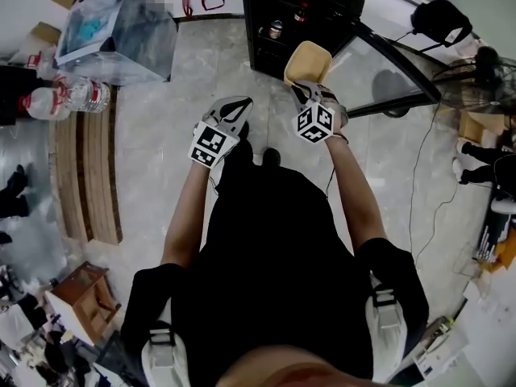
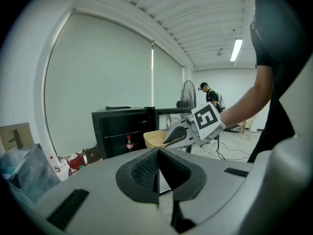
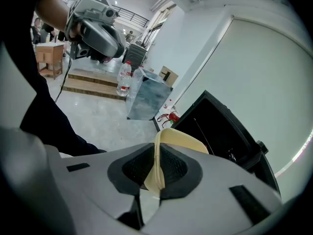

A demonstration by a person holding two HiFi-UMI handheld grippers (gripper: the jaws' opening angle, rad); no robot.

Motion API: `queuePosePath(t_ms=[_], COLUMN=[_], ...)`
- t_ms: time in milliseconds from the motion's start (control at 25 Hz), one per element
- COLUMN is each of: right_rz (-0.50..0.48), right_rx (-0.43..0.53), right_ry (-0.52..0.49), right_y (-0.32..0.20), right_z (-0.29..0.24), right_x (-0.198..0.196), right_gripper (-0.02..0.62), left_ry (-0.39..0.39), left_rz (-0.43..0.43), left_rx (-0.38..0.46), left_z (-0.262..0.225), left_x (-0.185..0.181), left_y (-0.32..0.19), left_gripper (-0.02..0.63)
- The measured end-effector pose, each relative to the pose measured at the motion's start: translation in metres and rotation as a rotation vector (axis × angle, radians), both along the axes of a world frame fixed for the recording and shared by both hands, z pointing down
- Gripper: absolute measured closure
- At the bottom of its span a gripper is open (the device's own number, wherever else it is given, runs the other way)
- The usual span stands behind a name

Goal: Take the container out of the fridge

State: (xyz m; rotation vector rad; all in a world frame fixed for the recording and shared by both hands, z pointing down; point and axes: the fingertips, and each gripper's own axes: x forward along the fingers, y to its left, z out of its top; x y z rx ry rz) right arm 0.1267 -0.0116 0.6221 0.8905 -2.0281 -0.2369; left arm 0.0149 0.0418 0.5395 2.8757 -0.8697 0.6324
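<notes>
The right gripper (image 3: 155, 173) pinches the container (image 3: 181, 142) by its thin rim — light, bendy plastic, I'd say — left gripper (image 2: 157, 173) pressed together, empty.

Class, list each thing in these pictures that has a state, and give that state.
Fridge, door open.
Container, outside the fridge, held by its rim.
Right gripper, shut on the container.
Left gripper, shut, empty.
Bottle, upright inside the fridge.

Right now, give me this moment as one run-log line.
right gripper: shut on container rim | left gripper: shut, empty | container: in front of fridge
</notes>
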Motion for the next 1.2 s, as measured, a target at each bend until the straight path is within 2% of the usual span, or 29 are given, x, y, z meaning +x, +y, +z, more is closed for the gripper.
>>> queuePosePath(t_ms=[400, 1200], right_rz=[-0.021, -0.025], right_rx=[-0.029, -0.033], right_ry=[-0.016, -0.012], right_y=[0.018, 0.013], right_z=[0.011, 0.019], right_x=[0.002, 0.006], right_gripper=[0.565, 0.563], left_ry=[-0.004, -0.016], left_rz=[-0.023, -0.030], left_rx=[-0.022, -0.022], left_z=[0.012, 0.014], left_x=[0.008, 0.009], left_y=[0.020, 0.014], left_gripper=[0.588, 0.588])
